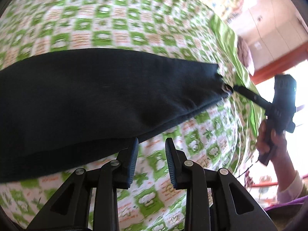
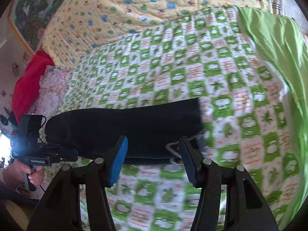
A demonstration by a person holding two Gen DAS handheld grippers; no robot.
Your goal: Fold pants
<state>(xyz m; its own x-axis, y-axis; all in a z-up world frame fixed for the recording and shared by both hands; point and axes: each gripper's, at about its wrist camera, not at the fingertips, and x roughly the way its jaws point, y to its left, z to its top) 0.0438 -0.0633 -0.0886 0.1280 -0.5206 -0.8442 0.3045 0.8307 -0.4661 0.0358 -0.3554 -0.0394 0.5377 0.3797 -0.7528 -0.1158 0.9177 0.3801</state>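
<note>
Open checked bedspread (image 2: 221, 88) right of the pants (image 2: 125, 127); red cloth (image 2: 28, 84) crowding the left edge.

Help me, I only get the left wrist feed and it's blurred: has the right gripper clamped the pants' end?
Observer: No. The right wrist view shows the right gripper wide open, with the black pants showing between its fingers, unclamped.
Operator: Anything on the bed that I can't see?
Observer: A red cloth is bunched at the far left of that view.
</note>
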